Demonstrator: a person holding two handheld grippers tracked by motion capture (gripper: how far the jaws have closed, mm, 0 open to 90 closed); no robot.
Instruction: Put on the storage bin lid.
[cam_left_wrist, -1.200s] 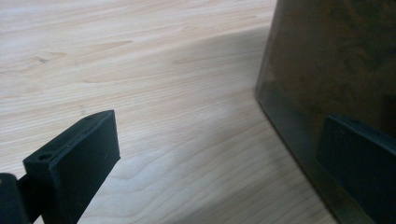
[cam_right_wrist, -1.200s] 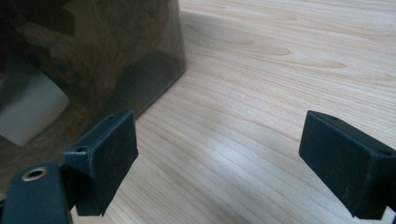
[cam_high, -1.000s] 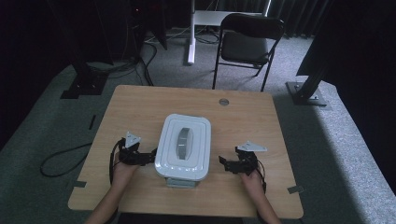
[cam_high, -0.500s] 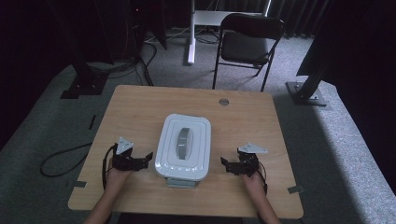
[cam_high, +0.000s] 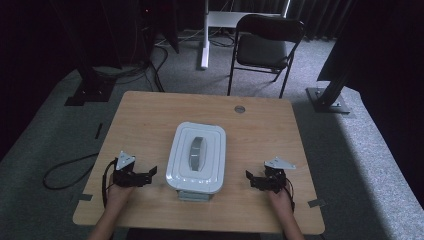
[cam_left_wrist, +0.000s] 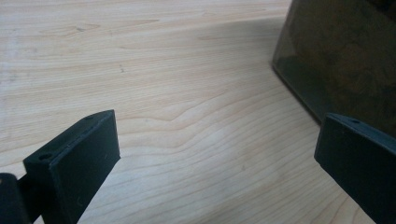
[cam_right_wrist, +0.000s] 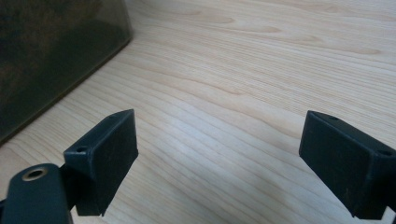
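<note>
1. Wooden table (cam_high: 150, 120) carries a lidded white storage box (cam_high: 197, 157) at its middle, dark-walled in both gripper views.
2. Left gripper (cam_high: 150, 173) and right gripper (cam_high: 251, 177) flank it, jaws apart, empty, touching nothing.
3. Nothing looks started; the lid's grey handle (cam_high: 196, 152) awaits.
4. Compared with a second ago, the left gripper sits farther from the box.

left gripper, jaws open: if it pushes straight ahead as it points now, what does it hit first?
Most likely the dark side wall of the lidded box. The left gripper points across the wooden table toward the box, with bare wood between. Its right-hand jaw already overlaps the wall in the left gripper view; depth there is unclear.
</note>
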